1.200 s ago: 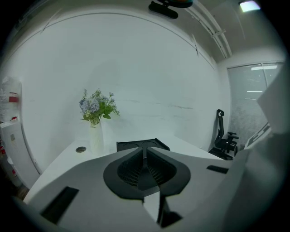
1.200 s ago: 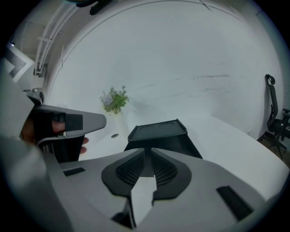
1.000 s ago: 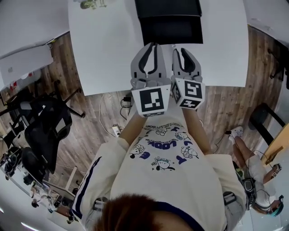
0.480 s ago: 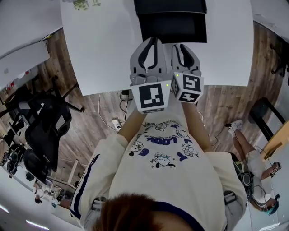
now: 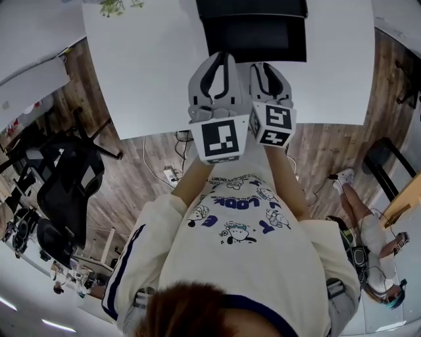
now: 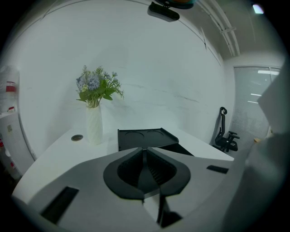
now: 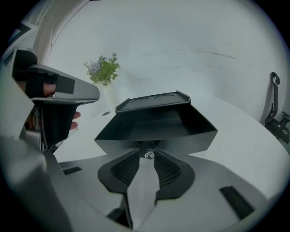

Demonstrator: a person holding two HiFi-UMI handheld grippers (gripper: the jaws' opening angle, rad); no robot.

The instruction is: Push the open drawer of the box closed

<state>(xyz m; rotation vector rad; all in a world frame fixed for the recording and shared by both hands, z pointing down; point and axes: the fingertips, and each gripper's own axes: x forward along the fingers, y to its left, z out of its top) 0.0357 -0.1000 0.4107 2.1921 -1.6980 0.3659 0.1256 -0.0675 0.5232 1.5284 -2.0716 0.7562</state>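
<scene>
Black box (image 5: 251,8) toward the far edge of the white table (image 5: 151,72), two round recesses in its flat top, drawer (image 5: 258,45) pulled out toward the near edge, open, dark inside, small shiny knob (image 7: 148,155) on its front

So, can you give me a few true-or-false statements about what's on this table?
1. The drawer is open. True.
2. The left claw grips a cup. False: it is shut on nothing.
3. A vase of flowers stands on the table. True.
4. The box is white. False: it is black.
5. The right claw points at the drawer front. True.
</scene>
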